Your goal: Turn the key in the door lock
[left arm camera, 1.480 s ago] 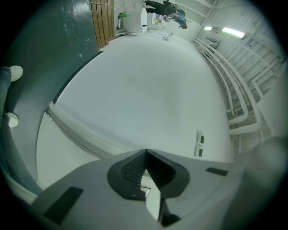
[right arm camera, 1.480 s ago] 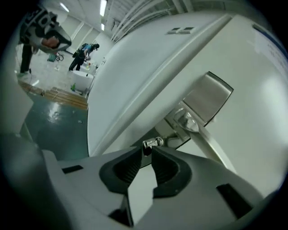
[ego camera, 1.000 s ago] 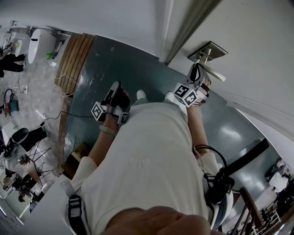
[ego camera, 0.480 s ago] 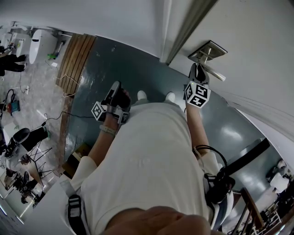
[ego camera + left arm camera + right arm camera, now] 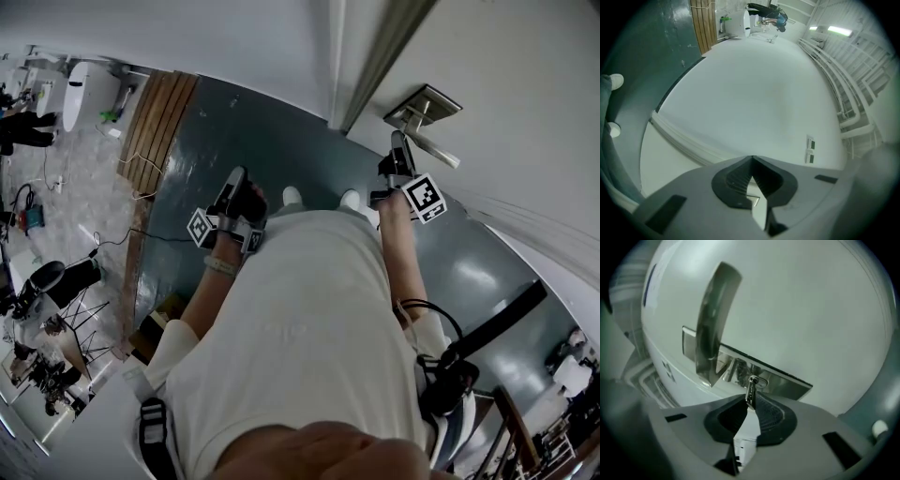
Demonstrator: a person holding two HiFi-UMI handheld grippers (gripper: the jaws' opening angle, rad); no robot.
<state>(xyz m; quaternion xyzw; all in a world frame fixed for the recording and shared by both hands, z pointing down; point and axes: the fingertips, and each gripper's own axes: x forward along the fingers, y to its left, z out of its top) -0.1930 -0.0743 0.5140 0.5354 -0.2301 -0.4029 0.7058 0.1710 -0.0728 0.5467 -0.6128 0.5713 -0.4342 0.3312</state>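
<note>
Clamps right gripper on key in lock plate beside door handle for twisting leverage; holds left gripper closed, empty, idle.

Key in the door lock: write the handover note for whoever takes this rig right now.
Right gripper: shut on the key, which sits in the lock plate beside the door handle.
Left gripper: shut, empty, away from the lock, facing a white wall.
Done: key inserted and gripped; the right gripper has rolled with it over the last second.
Left: check whether the lock has thrown, which does not show; turn further if not, then release.
</note>
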